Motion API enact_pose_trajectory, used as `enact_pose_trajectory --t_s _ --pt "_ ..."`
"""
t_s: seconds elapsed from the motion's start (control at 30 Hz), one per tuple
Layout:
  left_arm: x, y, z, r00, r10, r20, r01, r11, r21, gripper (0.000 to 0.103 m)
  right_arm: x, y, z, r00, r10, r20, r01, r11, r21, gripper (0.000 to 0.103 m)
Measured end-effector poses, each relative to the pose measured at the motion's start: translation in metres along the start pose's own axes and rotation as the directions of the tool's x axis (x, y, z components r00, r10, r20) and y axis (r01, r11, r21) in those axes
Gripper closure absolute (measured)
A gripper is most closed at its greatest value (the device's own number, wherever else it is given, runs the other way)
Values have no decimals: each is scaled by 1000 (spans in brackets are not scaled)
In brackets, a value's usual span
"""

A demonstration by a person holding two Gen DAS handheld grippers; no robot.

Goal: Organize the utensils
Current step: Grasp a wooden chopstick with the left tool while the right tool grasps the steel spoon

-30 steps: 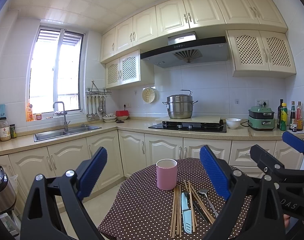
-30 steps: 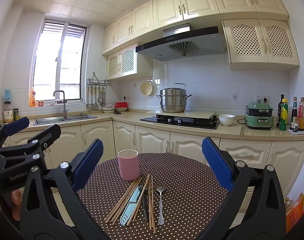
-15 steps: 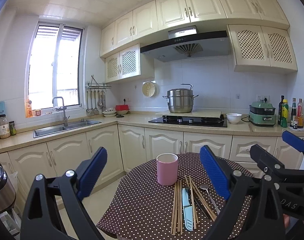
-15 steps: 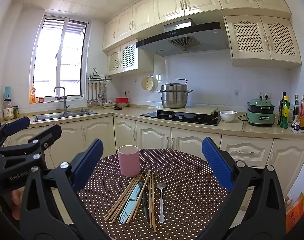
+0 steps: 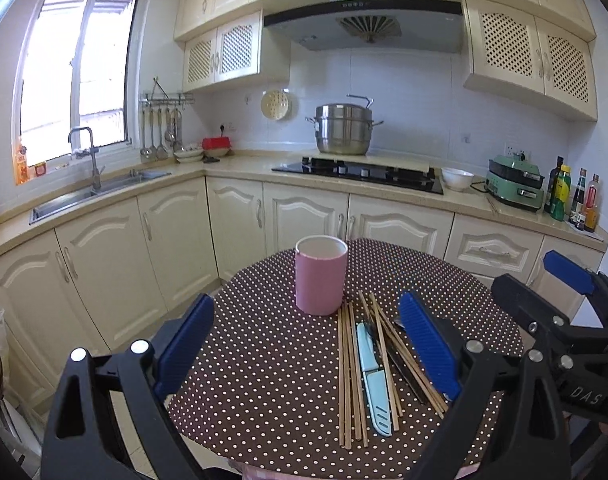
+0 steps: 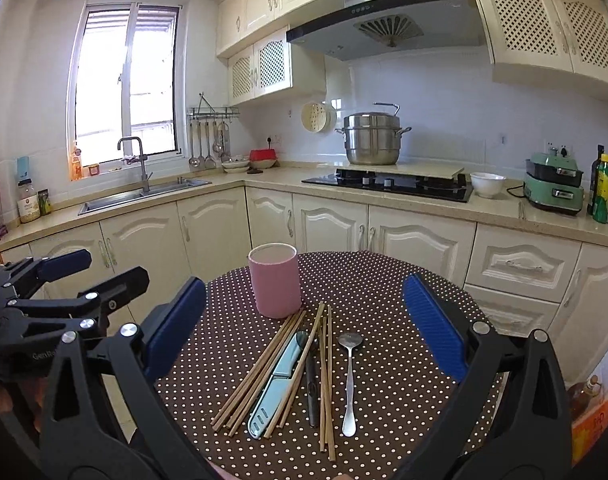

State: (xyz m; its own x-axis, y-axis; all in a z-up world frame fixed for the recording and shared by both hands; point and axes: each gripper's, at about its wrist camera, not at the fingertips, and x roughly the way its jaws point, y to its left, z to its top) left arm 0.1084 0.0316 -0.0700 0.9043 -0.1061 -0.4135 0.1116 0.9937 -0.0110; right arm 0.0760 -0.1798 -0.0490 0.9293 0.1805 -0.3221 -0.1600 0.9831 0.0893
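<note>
We are hovering both grippers, left gripper (image 5: 306,344) and right gripper (image 6: 304,328), jaws wide apart and empty, above centre-frame chopsticks (image 6: 259,368) beside the pink cup (image 6: 274,282); next, we judge, is pinching one utensil.

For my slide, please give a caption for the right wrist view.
Open right gripper above chopsticks, light blue knife and spoon beside a pink cup.

A pink cup (image 6: 275,285) is sitting on a brown, white-dotted tablecloth (image 6: 384,292); a pale blue knife (image 6: 273,384) is lying beside tan chopsticks (image 6: 326,380). Blue pads (image 6: 434,326) are lining black fingers.
</note>
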Motion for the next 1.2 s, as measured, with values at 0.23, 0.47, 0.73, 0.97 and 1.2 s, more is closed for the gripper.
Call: enact_pose_trajectory --t_s 0.23,0.47,0.73,0.97,1.2 --pt "92 11 -20 954 -108 -280 111 994 -5 11 60 -33 -22 980 -83 -180 87 996 16 6" --pt "174 -5 -52 880 -102 -463 156 985 79 12 103 -63 -53 943 -114 -314 135 990 45 6" --pt "218 -8 -69 838 -6 -545 105 983 151 12 123 -75 -67 925 -106 -365 138 988 63 6" --pt "234 -11 -74 826 3 -564 109 980 166 12 135 -73 -73 916 -94 -390 125 991 56 6" --pt "252 -22 -64 811 -9 -585 142 973 183 36 159 -73 -74 872 -109 -477 105 994 -35 6"
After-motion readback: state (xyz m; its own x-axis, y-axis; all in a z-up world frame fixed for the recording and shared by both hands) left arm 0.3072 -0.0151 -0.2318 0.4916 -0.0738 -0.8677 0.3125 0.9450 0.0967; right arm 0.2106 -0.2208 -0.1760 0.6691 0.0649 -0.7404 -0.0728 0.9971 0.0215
